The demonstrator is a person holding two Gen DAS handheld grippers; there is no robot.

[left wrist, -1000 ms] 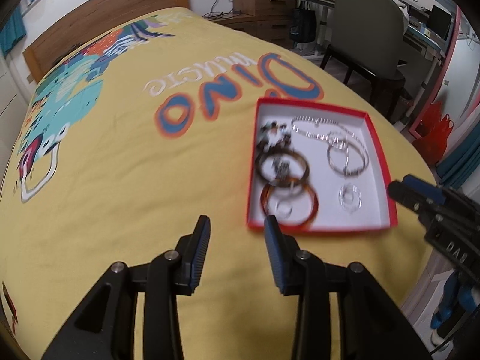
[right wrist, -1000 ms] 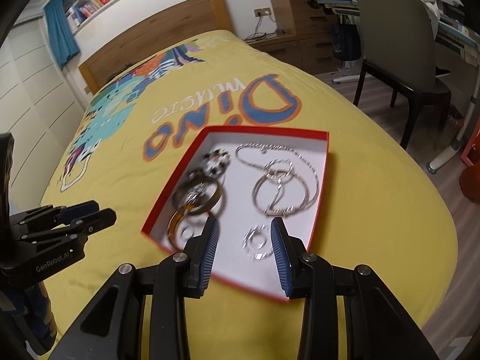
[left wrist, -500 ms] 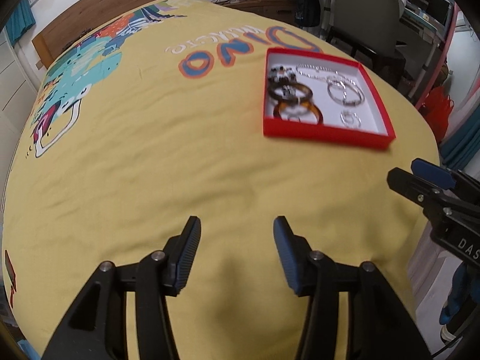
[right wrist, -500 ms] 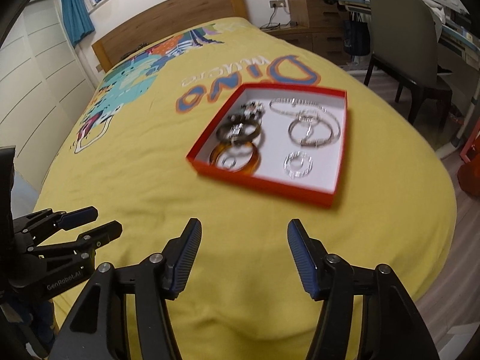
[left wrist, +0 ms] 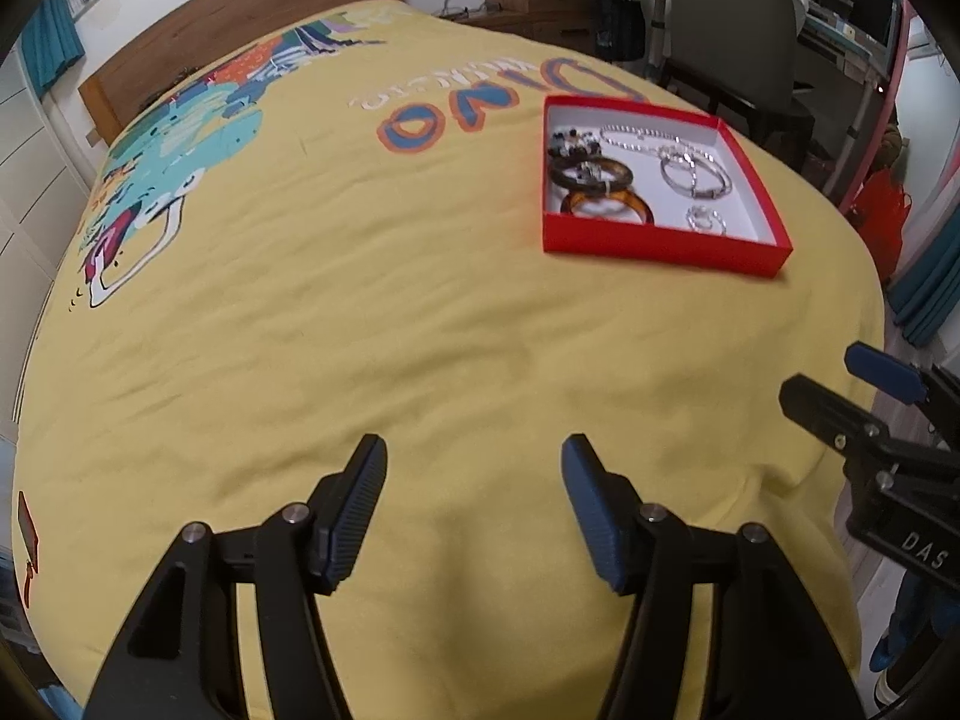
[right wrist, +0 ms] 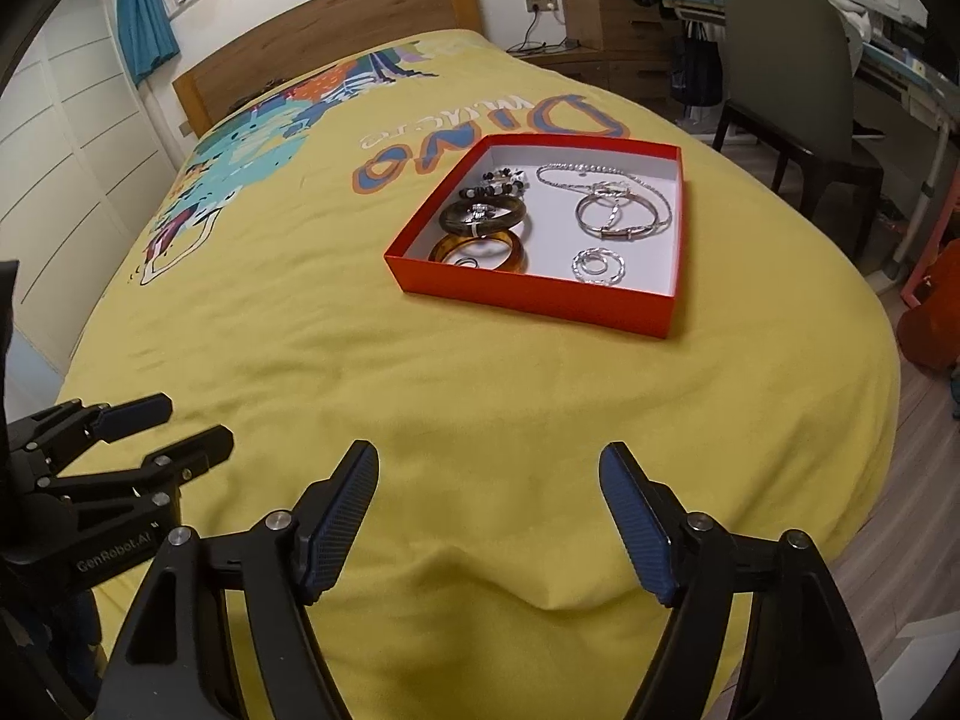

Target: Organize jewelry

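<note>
A red box (left wrist: pixel 660 243) (right wrist: pixel 534 297) with a white inside sits on the yellow bed. It holds a dark bangle (right wrist: pixel 483 215), an amber bangle (right wrist: pixel 480 252), a beaded bracelet (right wrist: pixel 501 177), silver bangles (right wrist: pixel 618 216), a silver chain (right wrist: pixel 576 171) and a small silver ring piece (right wrist: pixel 598 266). My left gripper (left wrist: pixel 474 498) is open and empty near the bed's foot, far from the box. My right gripper (right wrist: pixel 489 516) is open and empty, also well back from the box. Each gripper shows at the edge of the other's view.
The yellow bedspread (left wrist: pixel 300 300) has a dinosaur print and lettering. A wooden headboard (right wrist: pixel 324 54) is at the far end. A grey chair (right wrist: pixel 780 60) and a desk stand to the right of the bed, with wood floor (right wrist: pixel 888 510) beside.
Both grippers have pulled back from over the box toward the foot of the bed, and their jaws have opened wider. The box and jewelry have not moved.
</note>
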